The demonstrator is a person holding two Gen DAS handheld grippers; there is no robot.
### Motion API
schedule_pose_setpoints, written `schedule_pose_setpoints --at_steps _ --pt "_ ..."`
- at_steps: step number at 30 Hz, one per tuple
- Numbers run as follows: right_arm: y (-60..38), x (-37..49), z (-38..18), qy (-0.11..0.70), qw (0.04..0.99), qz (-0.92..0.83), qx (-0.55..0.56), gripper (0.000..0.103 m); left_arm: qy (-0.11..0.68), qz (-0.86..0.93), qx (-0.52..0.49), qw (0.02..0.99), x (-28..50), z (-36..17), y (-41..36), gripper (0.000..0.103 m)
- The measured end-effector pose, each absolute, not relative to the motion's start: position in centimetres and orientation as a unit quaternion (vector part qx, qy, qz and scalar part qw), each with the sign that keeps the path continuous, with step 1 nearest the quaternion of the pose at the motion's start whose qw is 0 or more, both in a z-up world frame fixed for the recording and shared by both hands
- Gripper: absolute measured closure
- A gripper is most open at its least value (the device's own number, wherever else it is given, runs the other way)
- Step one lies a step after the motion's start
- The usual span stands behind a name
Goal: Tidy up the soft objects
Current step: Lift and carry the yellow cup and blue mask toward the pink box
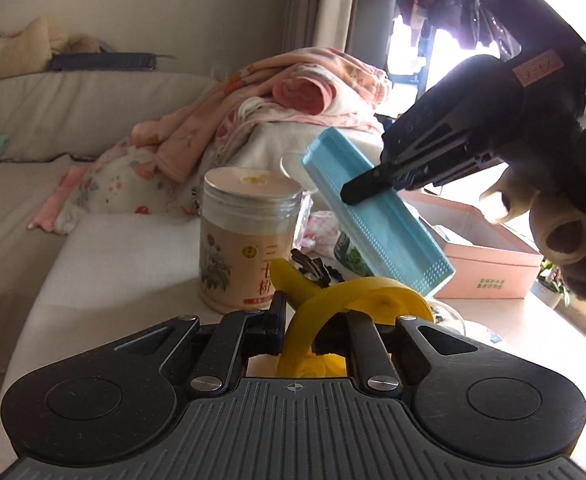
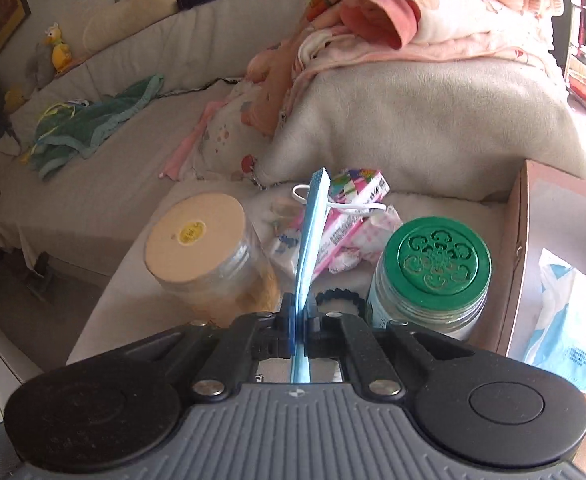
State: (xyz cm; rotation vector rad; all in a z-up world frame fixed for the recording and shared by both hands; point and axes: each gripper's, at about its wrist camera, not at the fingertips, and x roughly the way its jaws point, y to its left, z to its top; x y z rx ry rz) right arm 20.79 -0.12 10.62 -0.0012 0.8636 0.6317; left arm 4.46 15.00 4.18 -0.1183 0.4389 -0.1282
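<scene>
Right gripper (image 2: 300, 320) is pinching a blue face mask (image 2: 311, 236) edge-on above the beige-lidded jar (image 2: 197, 232) and green-lidded jar (image 2: 437, 258). Left gripper (image 1: 313, 316) clamps something yellow (image 1: 357, 300), maybe a rubber toy. The pink box (image 2: 513, 248) holds a white-blue packet (image 2: 569, 320).

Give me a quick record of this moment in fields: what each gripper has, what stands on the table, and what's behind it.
left gripper: shut on yellow soft toy
right gripper: shut on blue face mask, held on edge
table items: cream-lid jar, green-lid jar, pink box, open, at the right
behind: sofa with pink blankets
</scene>
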Motion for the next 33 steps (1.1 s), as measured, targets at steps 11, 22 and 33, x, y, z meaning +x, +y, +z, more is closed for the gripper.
schedule_pose_setpoints --at_steps 11,22,33 --pt "-11.6 17.1 25.0 0.262 0.913 0.309 0.05 0.1 0.112 -0.033 0.072 0.991 9.0 18.1 9.9 0.089" --pt "-26.9 16.2 26.4 0.21 0.953 0.201 0.091 0.099 0.204 -0.179 0.019 0.962 20.0 19.7 -3.8 0.089" --pt "-30.6 22.0 20.0 0.245 0.95 0.161 0.11 0.099 0.371 -0.205 -0.002 0.906 29.7 7.4 -9.4 0.088"
